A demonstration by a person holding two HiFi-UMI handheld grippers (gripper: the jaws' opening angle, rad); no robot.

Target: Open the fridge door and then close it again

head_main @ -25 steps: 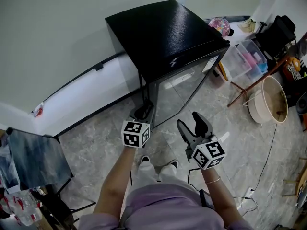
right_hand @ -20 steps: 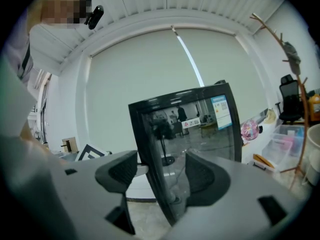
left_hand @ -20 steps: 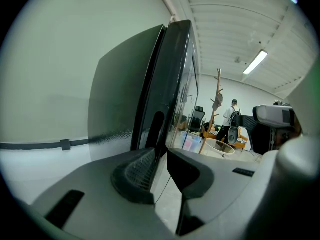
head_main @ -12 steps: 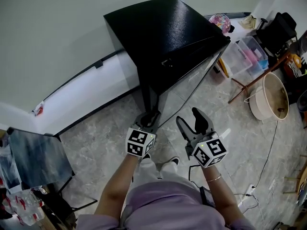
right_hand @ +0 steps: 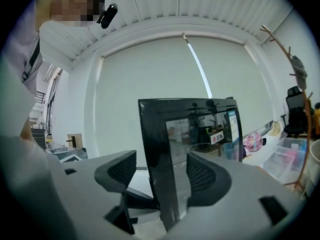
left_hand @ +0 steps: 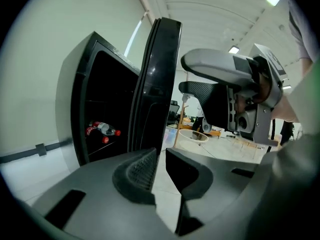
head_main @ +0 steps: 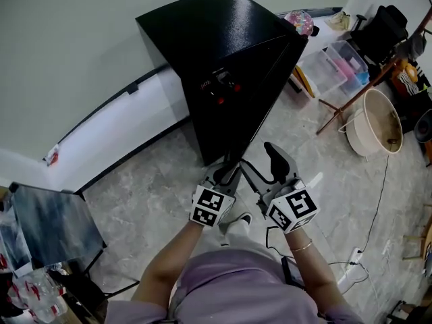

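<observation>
A black mini fridge (head_main: 202,25) stands against the wall, and its glass door (head_main: 260,86) is swung partly open. Red-capped bottles (head_main: 220,90) show inside, also visible as bottles (left_hand: 102,130) in the left gripper view. My left gripper (head_main: 227,173) is at the door's free lower edge. Its jaws are closing to a narrow gap (left_hand: 159,156), through which I see floor, with the door (left_hand: 160,69) edge-on just beyond the tips. My right gripper (head_main: 262,159) hovers open beside it. The door (right_hand: 155,129) stands beyond the open right gripper (right_hand: 160,166), untouched.
A beige basin (head_main: 374,123), clear plastic boxes (head_main: 337,69), a wooden stand's leg (head_main: 341,110) and a black chair (head_main: 381,36) crowd the floor right of the fridge. A cable (head_main: 378,208) trails there. A dark panel (head_main: 47,225) leans at the left.
The fridge door has swung from shut to partly open, baring the inside. My left gripper moved right and toward me along with the door's edge. The right gripper rose a little.
</observation>
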